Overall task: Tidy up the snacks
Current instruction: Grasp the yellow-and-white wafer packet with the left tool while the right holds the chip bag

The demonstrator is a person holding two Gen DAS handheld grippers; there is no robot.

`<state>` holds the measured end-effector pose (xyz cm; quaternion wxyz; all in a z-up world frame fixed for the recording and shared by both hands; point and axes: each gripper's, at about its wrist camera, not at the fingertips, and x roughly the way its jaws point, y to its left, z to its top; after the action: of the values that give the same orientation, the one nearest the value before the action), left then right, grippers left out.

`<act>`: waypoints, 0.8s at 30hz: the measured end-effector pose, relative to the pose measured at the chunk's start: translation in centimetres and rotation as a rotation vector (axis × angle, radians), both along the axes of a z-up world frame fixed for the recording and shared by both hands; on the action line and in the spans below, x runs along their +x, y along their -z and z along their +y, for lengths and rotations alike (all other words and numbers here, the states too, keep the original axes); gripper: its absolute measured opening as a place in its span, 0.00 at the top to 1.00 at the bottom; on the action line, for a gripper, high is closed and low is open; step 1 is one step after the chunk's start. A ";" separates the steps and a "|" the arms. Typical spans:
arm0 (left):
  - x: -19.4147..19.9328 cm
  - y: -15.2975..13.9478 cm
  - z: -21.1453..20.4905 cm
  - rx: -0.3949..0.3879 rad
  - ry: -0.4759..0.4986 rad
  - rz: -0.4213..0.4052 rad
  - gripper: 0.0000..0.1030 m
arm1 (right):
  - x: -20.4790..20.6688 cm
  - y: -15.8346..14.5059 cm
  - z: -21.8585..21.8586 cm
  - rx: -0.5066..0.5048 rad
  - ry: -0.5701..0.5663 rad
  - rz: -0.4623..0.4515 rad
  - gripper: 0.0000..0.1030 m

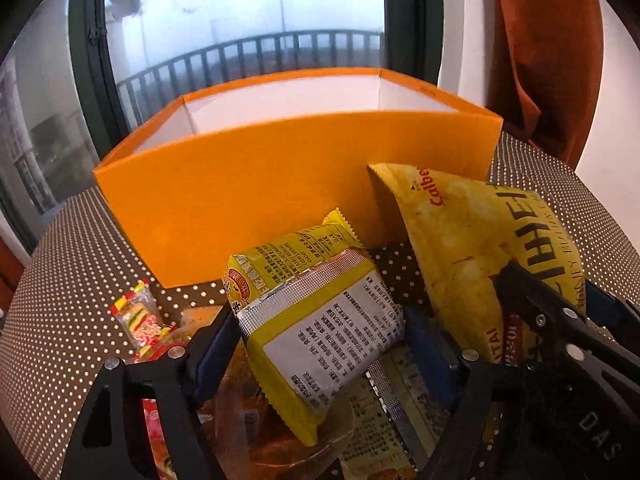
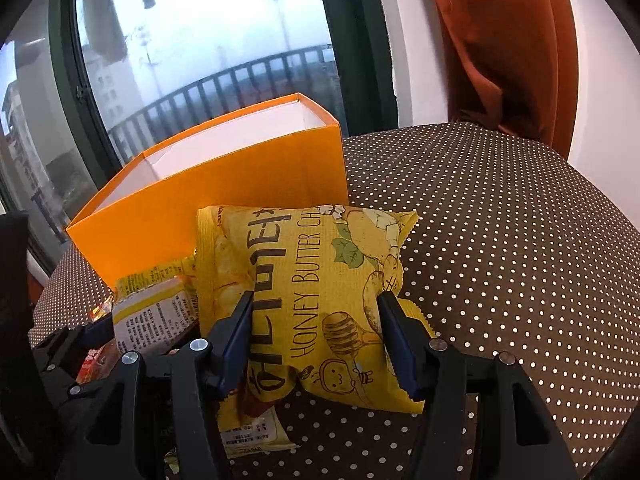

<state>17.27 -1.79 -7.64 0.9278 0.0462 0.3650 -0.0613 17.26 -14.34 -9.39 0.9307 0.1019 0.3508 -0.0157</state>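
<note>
An open orange box (image 1: 248,184) with a white inside stands on the dotted table; it also shows in the right wrist view (image 2: 224,184). My left gripper (image 1: 320,340) is shut on a yellow and silver snack packet (image 1: 316,320), held tilted in front of the box. My right gripper (image 2: 316,340) is shut on a yellow Honey Butter Chip bag (image 2: 308,280), lifted just right of the box's near corner. That bag (image 1: 460,248) and the right gripper's fingers (image 1: 532,296) show at the right of the left wrist view. The left packet (image 2: 156,308) shows at the left of the right wrist view.
More snacks lie under my left gripper: a small gummy packet (image 1: 138,316), a red packet (image 1: 156,432) and a flat yellow packet (image 1: 380,432). The brown dotted tablecloth (image 2: 500,240) spreads to the right. A window and an orange curtain (image 2: 500,40) are behind.
</note>
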 end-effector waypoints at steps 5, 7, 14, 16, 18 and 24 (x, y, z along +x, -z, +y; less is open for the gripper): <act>-1.7 -0.6 -0.1 -0.002 0.005 -0.037 0.21 | -0.5 -0.5 0.1 0.002 -0.018 -0.015 0.39; -2.3 -0.9 -0.1 -0.007 0.001 -0.045 0.21 | -0.7 -0.6 0.2 0.001 -0.028 -0.018 0.39; -4.0 -1.6 0.2 -0.029 -0.022 -0.061 0.21 | -1.3 -1.4 0.5 -0.004 -0.058 -0.036 0.39; -4.4 -1.9 0.3 -0.029 -0.024 -0.070 0.21 | -1.5 -1.7 0.6 -0.007 -0.066 -0.043 0.39; -4.9 -2.5 0.4 -0.026 -0.032 -0.087 0.21 | -1.8 -2.0 0.7 -0.006 -0.074 -0.051 0.39; -6.0 -3.8 0.8 -0.034 -0.048 -0.120 0.21 | -2.2 -3.4 1.1 -0.015 -0.104 -0.085 0.39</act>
<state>11.24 -0.98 -3.85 0.9499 0.0253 0.3087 -0.0421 15.06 -13.25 -5.95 0.9451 0.0773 0.3155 0.0343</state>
